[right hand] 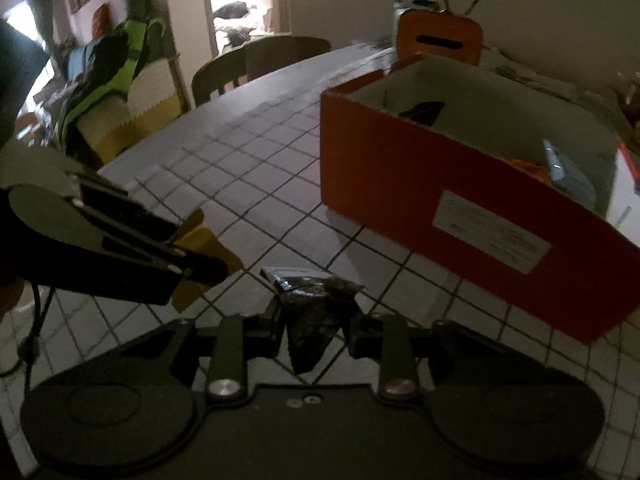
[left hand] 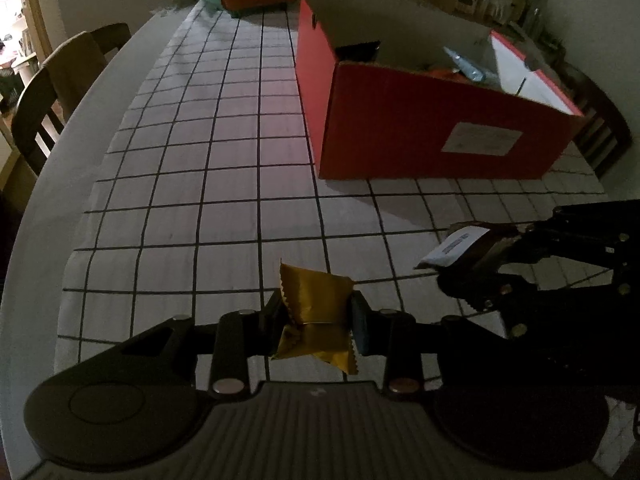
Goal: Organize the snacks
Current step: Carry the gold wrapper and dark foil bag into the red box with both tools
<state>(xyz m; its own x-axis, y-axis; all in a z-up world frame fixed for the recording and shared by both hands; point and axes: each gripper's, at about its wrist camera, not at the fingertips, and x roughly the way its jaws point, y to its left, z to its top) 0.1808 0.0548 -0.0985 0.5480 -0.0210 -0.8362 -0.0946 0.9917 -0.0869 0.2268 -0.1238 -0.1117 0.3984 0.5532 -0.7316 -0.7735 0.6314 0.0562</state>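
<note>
Grippers both loaded, we see: left gripper clamped on gold packet, right gripper clamped on dark packet, both above the checked surface. Red box sits at 1 o'clock, snacks inside.

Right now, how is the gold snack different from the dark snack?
The gold packet is shiny yellow; the dark packet is blackish with a white label end. The left gripper pinches the gold packet; the right gripper pinches the dark packet. Both are small, crinkly, and outside the red box.
</note>
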